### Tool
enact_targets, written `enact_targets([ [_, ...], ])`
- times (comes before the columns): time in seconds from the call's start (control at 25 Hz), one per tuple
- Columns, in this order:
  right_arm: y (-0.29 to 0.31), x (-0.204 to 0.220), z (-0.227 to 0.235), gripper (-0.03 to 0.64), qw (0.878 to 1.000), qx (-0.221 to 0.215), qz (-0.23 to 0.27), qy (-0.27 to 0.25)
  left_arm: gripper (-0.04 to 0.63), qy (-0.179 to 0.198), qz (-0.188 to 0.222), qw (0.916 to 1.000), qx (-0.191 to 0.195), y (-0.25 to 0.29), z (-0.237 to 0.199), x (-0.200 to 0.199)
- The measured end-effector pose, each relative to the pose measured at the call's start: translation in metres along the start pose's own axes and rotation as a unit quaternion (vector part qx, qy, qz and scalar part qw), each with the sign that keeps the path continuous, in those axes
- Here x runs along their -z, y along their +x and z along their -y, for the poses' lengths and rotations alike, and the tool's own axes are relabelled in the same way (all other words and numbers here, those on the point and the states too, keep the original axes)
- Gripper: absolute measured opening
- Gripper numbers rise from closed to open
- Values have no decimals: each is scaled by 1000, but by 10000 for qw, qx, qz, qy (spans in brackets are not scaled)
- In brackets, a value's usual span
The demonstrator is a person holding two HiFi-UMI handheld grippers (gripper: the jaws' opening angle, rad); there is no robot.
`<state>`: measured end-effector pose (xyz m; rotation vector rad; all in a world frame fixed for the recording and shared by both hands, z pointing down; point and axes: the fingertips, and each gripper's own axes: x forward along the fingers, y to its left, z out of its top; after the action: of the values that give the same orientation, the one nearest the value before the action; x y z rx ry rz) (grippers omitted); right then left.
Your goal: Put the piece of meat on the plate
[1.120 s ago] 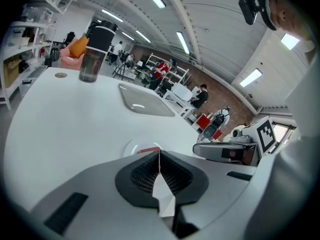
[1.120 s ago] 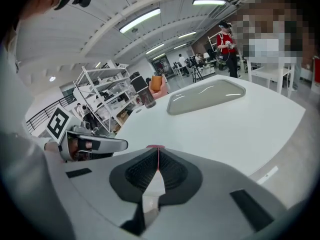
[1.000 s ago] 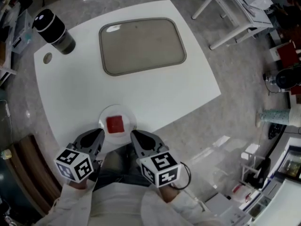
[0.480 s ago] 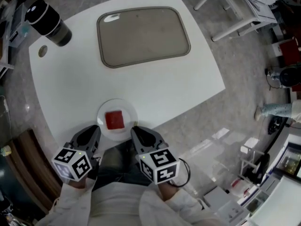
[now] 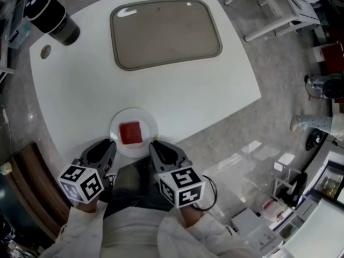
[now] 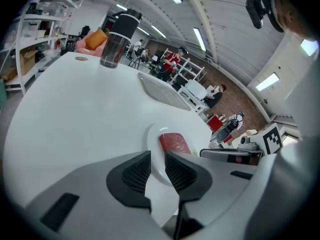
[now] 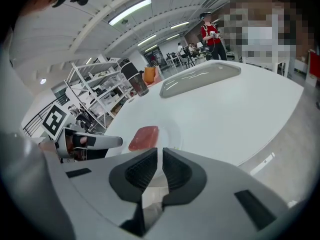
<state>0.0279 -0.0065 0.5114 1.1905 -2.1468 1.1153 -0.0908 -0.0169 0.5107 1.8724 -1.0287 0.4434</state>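
Since the earlier frame the tabletop has slid up the head view, while both grippers are kept low. The left gripper and right gripper are nearly closed on nothing. The piece of meat is seen already on the plate, just beyond and between them, equally near each.

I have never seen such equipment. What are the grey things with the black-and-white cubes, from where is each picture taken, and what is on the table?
There is no robot here. A person holds a two-jaw hand tool, a gripper, in each hand, and the marked cubes are part of the grippers. One picture comes from a camera on the person's head, looking down. The other two come from cameras on the left gripper and the right gripper, looking along their jaws. Both grippers have their jaws almost together and hold nothing. On the white table, a piece of meat lies on a small white plate near the person. Farther away are an empty tray and a bottle with a black lid.
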Motion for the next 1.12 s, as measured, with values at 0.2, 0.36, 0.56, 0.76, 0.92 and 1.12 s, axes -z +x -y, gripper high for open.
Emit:
enact_targets([
  [0.2, 1, -1, 5, 18, 9999, 110, 85, 69, 78, -55, -90, 9999, -6, 3, -5, 4],
  [0.36, 2, -1, 11, 20, 9996, 247, 84, 125, 78, -118, -136, 9998, -42, 6, -9, 6],
  [0.56, 4, 2, 13, 71, 9994, 302, 28, 165, 78, -215, -125, 9997, 23, 8, -10, 7],
  [0.76, 5, 1, 12, 72, 9991, 383, 32, 156, 78, -294, -169, 9994, 42, 8, -13, 8],
  [0.92, 3, 0, 19, 80, 9985, 511, 68, 165, 78, -311, -193, 9993, 42, 8, -13, 8],
  [1.12, 5, 3, 27, 91, 9981, 552, 3, 281, 78, -328, -232, 9992, 78, 9, -11, 9],
])
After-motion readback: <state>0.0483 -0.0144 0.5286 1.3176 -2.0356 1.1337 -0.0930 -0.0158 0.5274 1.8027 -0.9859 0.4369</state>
